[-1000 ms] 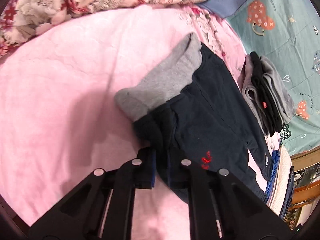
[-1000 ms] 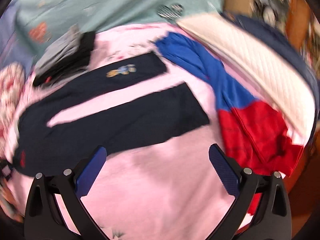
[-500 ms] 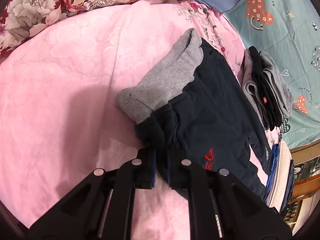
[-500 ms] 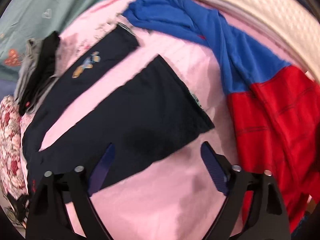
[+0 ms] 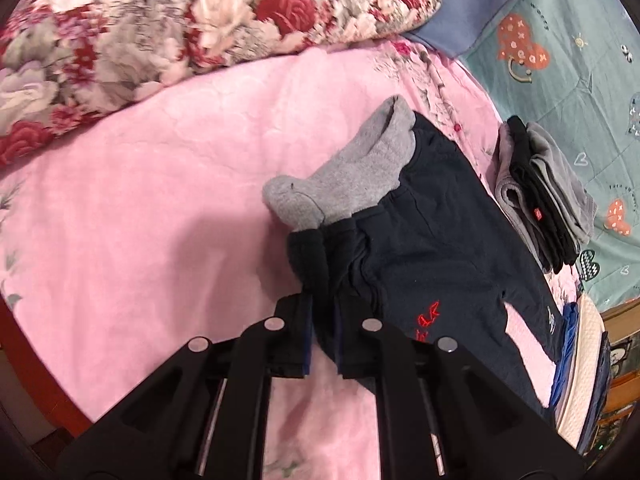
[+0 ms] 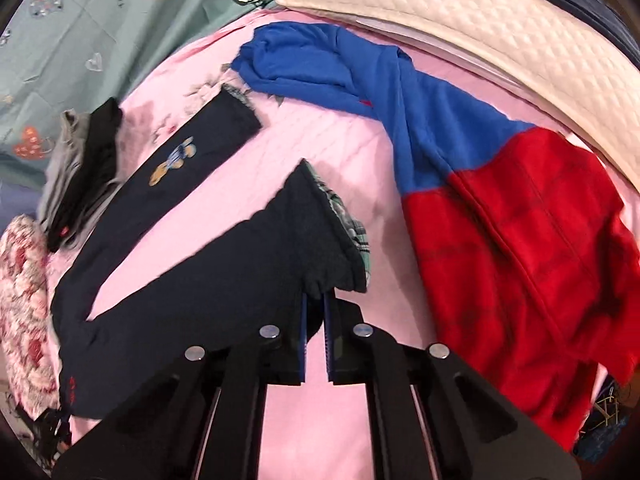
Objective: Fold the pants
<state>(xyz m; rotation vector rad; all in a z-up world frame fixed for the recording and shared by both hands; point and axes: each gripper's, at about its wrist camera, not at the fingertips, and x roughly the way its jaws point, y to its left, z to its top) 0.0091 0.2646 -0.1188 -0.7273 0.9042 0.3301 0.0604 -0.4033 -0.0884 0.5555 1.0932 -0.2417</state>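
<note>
Left wrist view: the left gripper (image 5: 322,336) sits at lower centre, jaws pressed together on the waistband corner of the navy pants (image 5: 432,256), whose grey lining (image 5: 348,176) is turned out above. Holding this corner anchors the waist end for the fold. The pants lie on the pink bedspread (image 5: 152,216), running toward the lower right of the frame.

Right wrist view: the right gripper (image 6: 315,336), at lower centre, has just been closing and now pinches the hem of the nearer pant leg (image 6: 256,264), apparently lifting it slightly; blur makes this uncertain. The other leg extends toward upper left. A red-and-blue garment (image 6: 500,216) lies to the right, apart from the pants.
</note>
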